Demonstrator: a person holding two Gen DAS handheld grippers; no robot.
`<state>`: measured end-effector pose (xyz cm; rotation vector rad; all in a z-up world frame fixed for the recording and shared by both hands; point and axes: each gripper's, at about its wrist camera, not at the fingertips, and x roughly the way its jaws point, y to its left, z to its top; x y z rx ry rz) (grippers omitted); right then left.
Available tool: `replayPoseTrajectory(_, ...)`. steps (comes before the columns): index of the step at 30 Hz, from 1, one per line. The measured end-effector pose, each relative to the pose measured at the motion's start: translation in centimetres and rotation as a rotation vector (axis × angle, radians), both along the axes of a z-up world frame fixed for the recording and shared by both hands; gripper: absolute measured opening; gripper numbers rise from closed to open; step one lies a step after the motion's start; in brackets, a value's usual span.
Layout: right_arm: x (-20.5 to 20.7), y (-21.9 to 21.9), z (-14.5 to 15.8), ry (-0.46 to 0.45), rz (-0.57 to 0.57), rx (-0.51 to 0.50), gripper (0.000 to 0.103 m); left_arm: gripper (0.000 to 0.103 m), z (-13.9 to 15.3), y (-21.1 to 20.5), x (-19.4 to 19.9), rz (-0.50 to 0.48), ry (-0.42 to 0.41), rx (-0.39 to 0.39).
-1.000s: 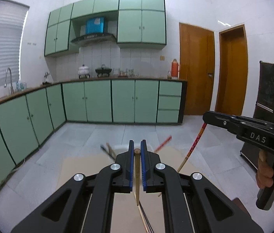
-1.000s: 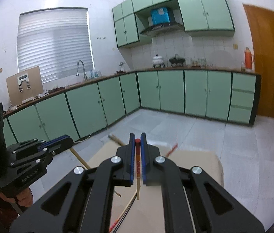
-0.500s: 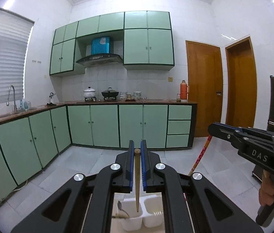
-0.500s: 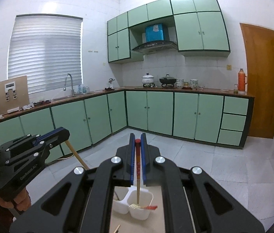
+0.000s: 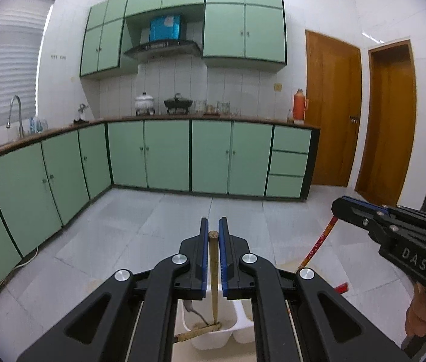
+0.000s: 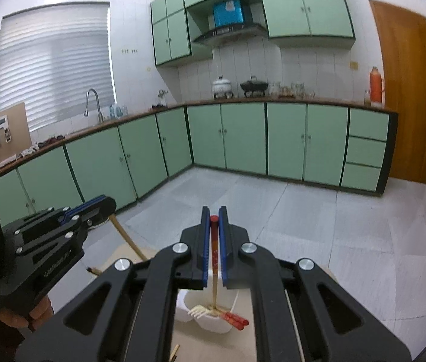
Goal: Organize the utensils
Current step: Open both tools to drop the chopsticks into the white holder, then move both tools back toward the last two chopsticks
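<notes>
A round plain wooden chopstick (image 5: 213, 268) is being gripped upright by the left gripper (image 5: 212, 235), its jaws closed narrowly on it, tip inside the white plastic two-compartment holder (image 5: 213, 336) at 6 o'clock. A red-topped chopstick (image 6: 213, 247) is being clamped likewise by the right gripper (image 6: 214, 226).

Brown wooden chopstick (image 5: 214, 274) upright, tip in white divided holder (image 5: 210, 336), red-topped chopstick (image 6: 214, 259) likewise

Chopstick (image 5: 213, 274) tip in holder (image 5: 210, 336); fork (image 6: 198, 311) inside.
</notes>
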<state>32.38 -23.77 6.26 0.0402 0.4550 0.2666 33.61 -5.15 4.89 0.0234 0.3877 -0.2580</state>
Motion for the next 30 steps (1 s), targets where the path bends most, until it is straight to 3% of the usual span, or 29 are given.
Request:
replayPoseTrajectory(3,0.5,0.7,-1.3,0.043,0.01,-0.005,0.006,0.007,-1.2,-0.1,0.7,0.002,0.049,0.018)
replayPoseTrajectory(5,0.5,1.0,-2.2,0.077,0.015,-0.011,0.01,0.015,-1.6,0.1,1.0,0.008,0.07,0.023)
replayPoseTrajectory(7,0.3,0.9,-2.3,0.077,0.004,-0.018,0.021,0.025,-1.7,0.5,0.7,0.017,0.077,0.018)
replayPoseTrajectory(9,-0.7,0.4,-1.8,0.044,-0.021,-0.008,0.039,0.033,-1.4,0.9,0.2,0.022,0.069,0.012)
replayPoseTrajectory(13,-3.1,-1.0,-0.5,-0.027,-0.084,0.006,0.061,0.048,-0.1,2.3,-2.2,0.048,0.022,-0.005)
replayPoseTrajectory(15,-4.8,-1.8,0.0,-0.071,-0.131,-0.001,0.081,0.058,0.5,2.7,-3.5,0.055,-0.003,-0.012)
replayPoseTrajectory(18,-7.7,-2.8,0.3,-0.12,-0.162,0.017,0.089,0.068,1.0,3.2,-6.1,0.062,-0.042,-0.008)
replayPoseTrajectory(22,-11.0,-3.4,-0.3,-0.14,-0.164,0.026,0.092,0.083,0.8,3.4,-10.1,0.052,-0.072,-0.021)
replayPoseTrajectory(30,-17.4,-3.2,-3.7,-0.116,-0.156,0.017,0.095,0.088,-2.5,4.0,-15.3,0.054,-0.037,-0.007)
